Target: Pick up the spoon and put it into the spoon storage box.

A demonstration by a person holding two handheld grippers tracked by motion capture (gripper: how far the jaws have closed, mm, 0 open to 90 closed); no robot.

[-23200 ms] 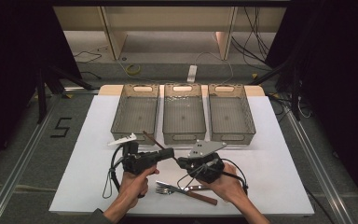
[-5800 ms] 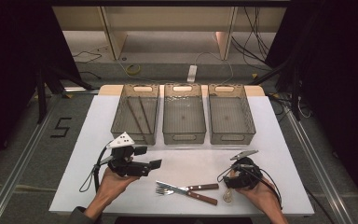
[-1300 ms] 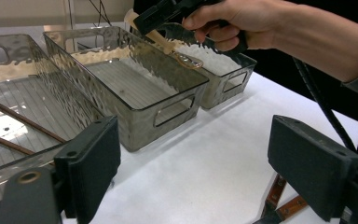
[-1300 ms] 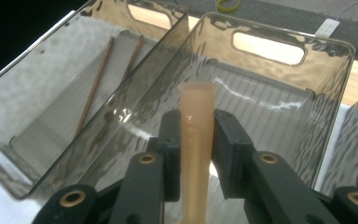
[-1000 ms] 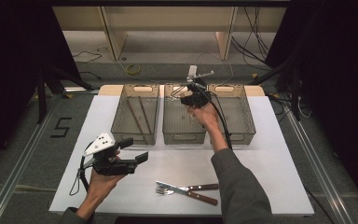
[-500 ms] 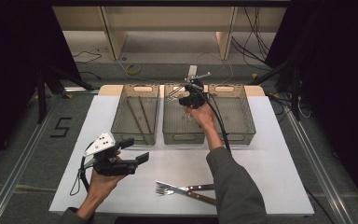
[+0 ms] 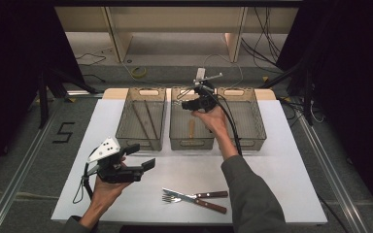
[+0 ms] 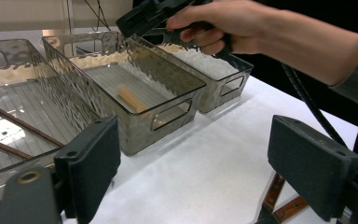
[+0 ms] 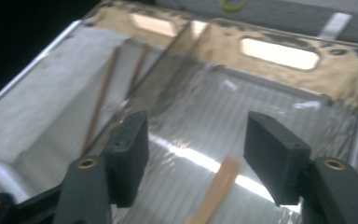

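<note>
Three clear bins stand in a row at the far side of the white table. My right gripper [image 7: 187, 103] [image 9: 196, 154] hovers over the middle bin [image 7: 190, 144] [image 9: 279, 53]. Its jaws have just been opening and stand open with nothing between them. Below them a short light wooden piece [image 7: 192, 128] [image 9: 216, 186] [image 8: 130, 99] lies flat on that bin's floor. Near the front left, my left gripper [image 7: 141, 156] [image 8: 200, 163] is held above the table, open and empty, facing the bins.
The left bin [image 7: 141, 141] holds two thin brown chopsticks [image 7: 145, 116] [image 9: 100, 100]. The right bin [image 7: 252, 141] stands beside the middle one. A fork [image 7: 171, 198] and a knife [image 7: 213, 208] with wooden handles lie crossed near the front edge.
My right gripper's jaws have opened over the middle bin, and the wooden piece now lies on the bin floor. The left hand has stayed where it was.
</note>
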